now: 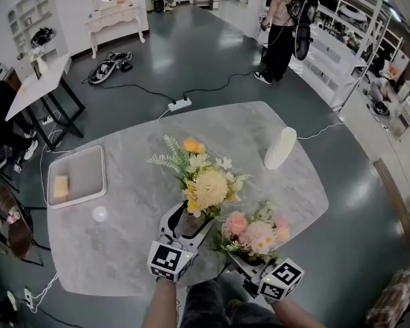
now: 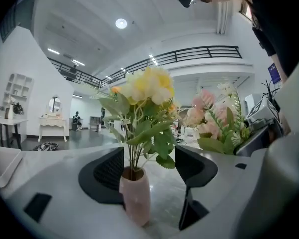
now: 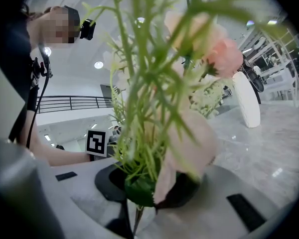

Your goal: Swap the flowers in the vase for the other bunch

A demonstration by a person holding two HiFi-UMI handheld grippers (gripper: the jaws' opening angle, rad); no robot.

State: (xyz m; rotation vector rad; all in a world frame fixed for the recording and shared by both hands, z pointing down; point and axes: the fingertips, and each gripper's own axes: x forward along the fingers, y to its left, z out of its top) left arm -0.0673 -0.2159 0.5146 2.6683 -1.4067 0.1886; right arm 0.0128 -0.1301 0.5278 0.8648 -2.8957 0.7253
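Pink vase (image 2: 135,195): set upright on the table (image 1: 123,251) between the widely spread jaws of the left claw (image 2: 149,171).
Yellow bunch (image 1: 206,183): carried in the vase, stems vertical.
Pink bunch (image 1: 256,236): stems pinched by the right claw (image 3: 147,185), just right of the vase, blooms upward.
Beyond: white tray (image 1: 96,157) at left, white oblong piece (image 1: 280,147) at right.

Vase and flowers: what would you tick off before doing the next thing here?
1. Vase upright on the table: ok.
2. Yellow flowers sitting in the vase: ok.
3. Left tongs open, one jaw on either side of the vase: ok.
4. Right tongs shut on the stems of the pink bunch: ok.
5. The two bunches free of each other: cannot tell; they sit close together.
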